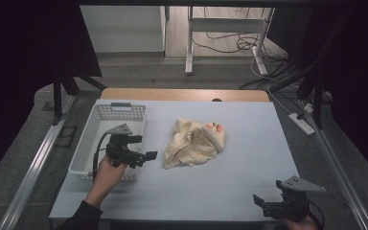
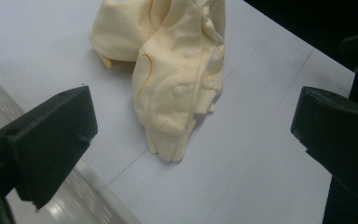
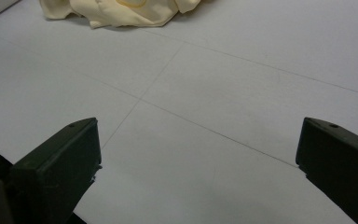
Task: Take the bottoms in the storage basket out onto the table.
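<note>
- While it lies crumpled near the middle of the table (image 1: 249, 158), the cream garment (image 1: 195, 143) has its long axis on a diagonal in the high view, from its far right corner down to its near left corner.
- Its far right end carries a small orange patch (image 1: 212, 127); its near left end tapers to a flat hem just beside the left gripper.
- From the left gripper view, the garment (image 2: 177, 79) runs lengthwise away from the camera, with its narrow end nearest the jaws and a row of round snaps (image 2: 178, 90) along a yellow-piped edge.
- Left gripper (image 1: 146, 156): held above the table at the right rim of the white basket (image 1: 106, 116), pointing right toward the garment; its 2 jaws stand wide apart with nothing between them, and the cloth lies just ahead without touching.
- Right gripper (image 1: 259, 202): low at the near right edge of the table, well apart from the garment, pointing left; its 2 jaws are spread wide over bare table and grip nothing.
- Seen from the right gripper view, the garment's hem (image 3: 116, 11) lies far off at the top edge.
- Basket: stands at the table's left side, long axis running away from the person.
</note>
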Tool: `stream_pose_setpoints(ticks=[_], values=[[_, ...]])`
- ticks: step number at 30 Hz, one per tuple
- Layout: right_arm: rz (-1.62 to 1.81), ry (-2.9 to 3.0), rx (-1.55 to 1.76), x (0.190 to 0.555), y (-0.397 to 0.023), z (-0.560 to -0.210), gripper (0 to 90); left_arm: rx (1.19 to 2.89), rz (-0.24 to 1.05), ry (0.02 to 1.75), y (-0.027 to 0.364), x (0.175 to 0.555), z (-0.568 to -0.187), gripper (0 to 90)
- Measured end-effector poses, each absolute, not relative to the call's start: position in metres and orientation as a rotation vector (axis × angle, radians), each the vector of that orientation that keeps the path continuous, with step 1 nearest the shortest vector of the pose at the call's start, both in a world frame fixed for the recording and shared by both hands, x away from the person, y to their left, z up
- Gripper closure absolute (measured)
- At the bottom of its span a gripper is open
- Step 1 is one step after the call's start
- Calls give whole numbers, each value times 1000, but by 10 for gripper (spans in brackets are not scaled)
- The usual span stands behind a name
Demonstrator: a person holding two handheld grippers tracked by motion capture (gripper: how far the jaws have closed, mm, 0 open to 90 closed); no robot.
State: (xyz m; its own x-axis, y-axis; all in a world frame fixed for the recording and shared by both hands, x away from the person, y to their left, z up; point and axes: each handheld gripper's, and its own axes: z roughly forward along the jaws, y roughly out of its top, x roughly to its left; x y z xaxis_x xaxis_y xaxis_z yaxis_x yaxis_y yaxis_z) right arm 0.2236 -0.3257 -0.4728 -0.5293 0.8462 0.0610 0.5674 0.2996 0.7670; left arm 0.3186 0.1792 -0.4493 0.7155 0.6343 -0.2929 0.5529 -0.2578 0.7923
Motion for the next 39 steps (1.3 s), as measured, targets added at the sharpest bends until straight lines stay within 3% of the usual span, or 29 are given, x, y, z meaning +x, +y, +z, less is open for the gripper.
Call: stream_pose_setpoints(ticks=[39], values=[[1074,2226,1258,223,-324,-473,4,1915,157,959,201,279,-462,0]])
